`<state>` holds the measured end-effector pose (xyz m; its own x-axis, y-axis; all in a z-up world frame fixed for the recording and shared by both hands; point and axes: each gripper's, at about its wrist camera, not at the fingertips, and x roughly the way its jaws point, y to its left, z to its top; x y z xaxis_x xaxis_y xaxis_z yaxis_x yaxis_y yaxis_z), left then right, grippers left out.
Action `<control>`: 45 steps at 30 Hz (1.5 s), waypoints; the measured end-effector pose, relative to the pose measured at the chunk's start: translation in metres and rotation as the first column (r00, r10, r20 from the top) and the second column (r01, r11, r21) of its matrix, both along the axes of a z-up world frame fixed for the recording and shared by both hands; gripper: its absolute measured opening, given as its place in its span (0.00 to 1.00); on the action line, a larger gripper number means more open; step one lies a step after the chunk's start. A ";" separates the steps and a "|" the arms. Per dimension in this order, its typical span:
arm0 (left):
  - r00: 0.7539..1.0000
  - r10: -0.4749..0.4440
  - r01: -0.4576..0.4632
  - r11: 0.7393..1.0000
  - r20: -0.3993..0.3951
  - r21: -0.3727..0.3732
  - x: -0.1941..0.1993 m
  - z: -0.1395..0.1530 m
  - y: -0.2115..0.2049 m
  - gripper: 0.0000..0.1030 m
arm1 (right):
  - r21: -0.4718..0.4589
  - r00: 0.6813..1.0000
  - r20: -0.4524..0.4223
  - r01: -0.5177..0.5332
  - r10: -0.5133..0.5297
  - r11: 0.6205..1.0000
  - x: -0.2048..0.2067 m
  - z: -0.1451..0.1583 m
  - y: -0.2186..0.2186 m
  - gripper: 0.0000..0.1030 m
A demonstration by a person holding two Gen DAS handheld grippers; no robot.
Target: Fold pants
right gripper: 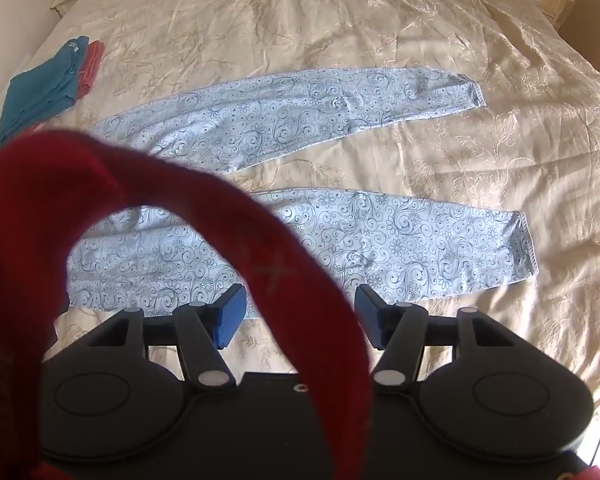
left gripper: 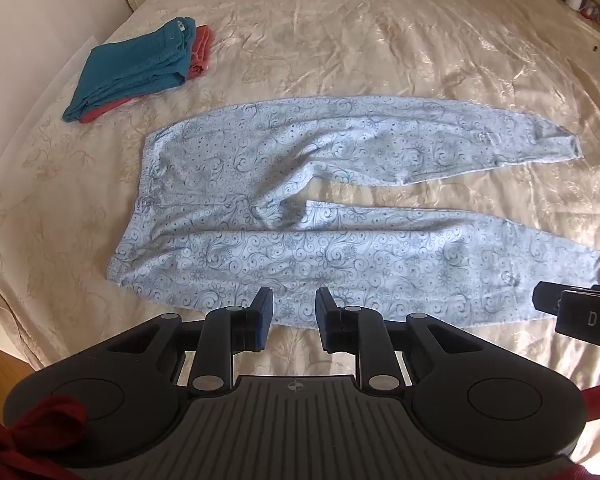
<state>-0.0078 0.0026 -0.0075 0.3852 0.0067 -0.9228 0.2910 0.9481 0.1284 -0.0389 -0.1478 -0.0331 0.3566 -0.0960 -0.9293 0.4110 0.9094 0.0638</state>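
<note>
Pale-blue floral-print cotton pants [left gripper: 300,216] lie flat on cream satin bedspread [left gripper: 340,40] — left gripper [left gripper: 294,314] jaws narrowly parted, right gripper [right gripper: 300,316] jaws spread wide, both empty.

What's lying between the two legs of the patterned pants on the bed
Nothing but bare cream bedspread. The legs of the patterned pants spread apart from the crotch, leaving an empty wedge of cover between them. It shows in both wrist views, clearest from the right one.

Both grippers angled steeply down: left gripper [left gripper: 293,314] jaws part-open, right gripper [right gripper: 300,316] jaws wide, empty.
</note>
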 end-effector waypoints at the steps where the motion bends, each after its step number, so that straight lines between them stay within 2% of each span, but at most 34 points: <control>1: 1.000 -0.001 0.001 1.000 -0.001 0.000 0.000 0.000 0.000 0.22 | -0.001 1.000 0.002 0.000 0.000 1.000 -0.001 0.000 0.001 0.61; 45: 0.999 0.003 -0.003 1.000 -0.036 0.006 -0.001 -0.002 0.002 0.22 | 0.035 0.999 -0.037 0.007 -0.005 0.999 -0.003 -0.001 0.003 0.61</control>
<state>-0.0093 0.0050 -0.0095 0.3517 0.0133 -0.9360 0.2928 0.9482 0.1235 -0.0418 -0.1445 -0.0336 0.3213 -0.0647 -0.9447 0.4192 0.9043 0.0806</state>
